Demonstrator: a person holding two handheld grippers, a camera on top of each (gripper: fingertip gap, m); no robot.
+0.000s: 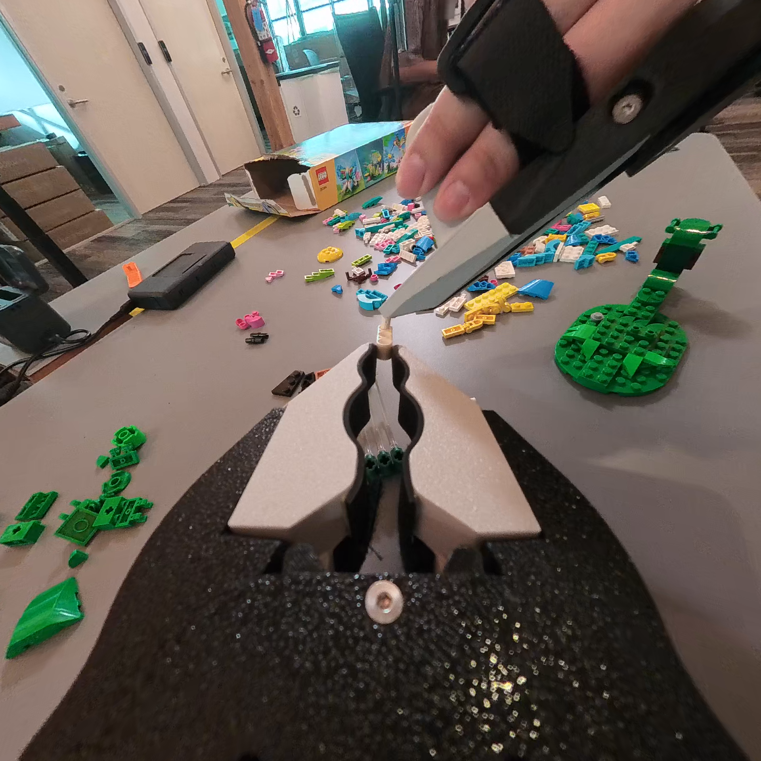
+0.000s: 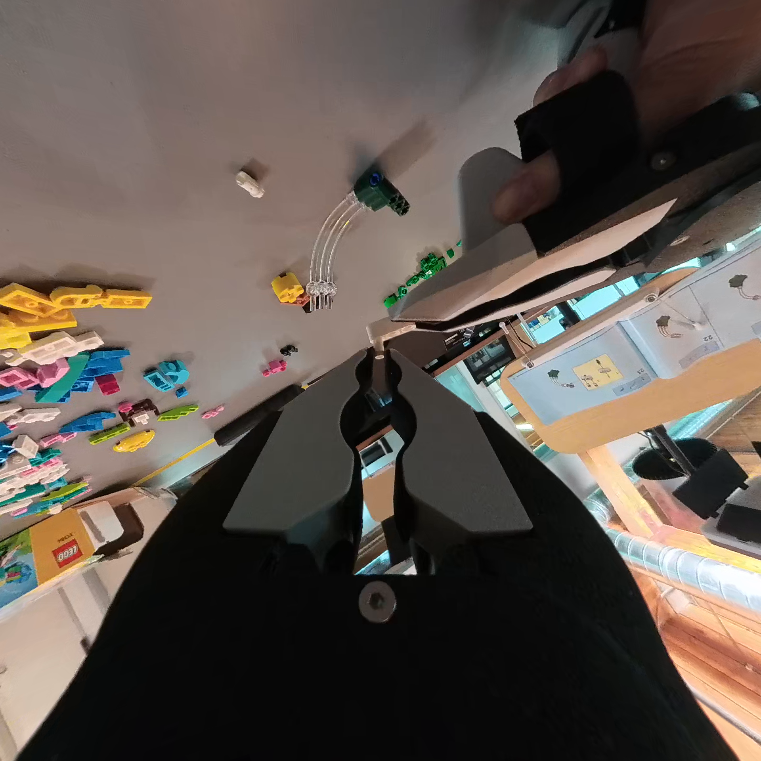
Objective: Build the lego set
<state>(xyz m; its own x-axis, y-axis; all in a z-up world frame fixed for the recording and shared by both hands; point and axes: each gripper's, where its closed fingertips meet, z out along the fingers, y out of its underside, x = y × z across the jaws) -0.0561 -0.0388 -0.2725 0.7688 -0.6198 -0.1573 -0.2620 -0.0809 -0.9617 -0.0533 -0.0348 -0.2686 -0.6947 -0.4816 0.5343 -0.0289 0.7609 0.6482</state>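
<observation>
My left gripper [image 1: 384, 351] is shut on a small tan piece [image 1: 384, 337] that sticks out of its tips, held above the grey table [image 1: 597, 473]. My right gripper [image 1: 388, 316] comes in from the upper right, shut on a small white pin [image 2: 379, 355] whose end touches the tan piece. In the right wrist view my right gripper [image 2: 379, 357] meets the left gripper [image 2: 401, 324] tip to tip. Clear curved tubes on dark green bricks [image 2: 329, 247] lie on the table; they show through the left fingers' gap [image 1: 383, 424].
A green round base with a stem [image 1: 617, 346] stands at the right. Loose green pieces [image 1: 103, 506] lie at the left, a pile of coloured pieces [image 1: 412, 239] farther back. A torn box [image 1: 329, 173], a black case [image 1: 181, 276] and an instruction booklet on a stand [image 2: 617, 370] are nearby.
</observation>
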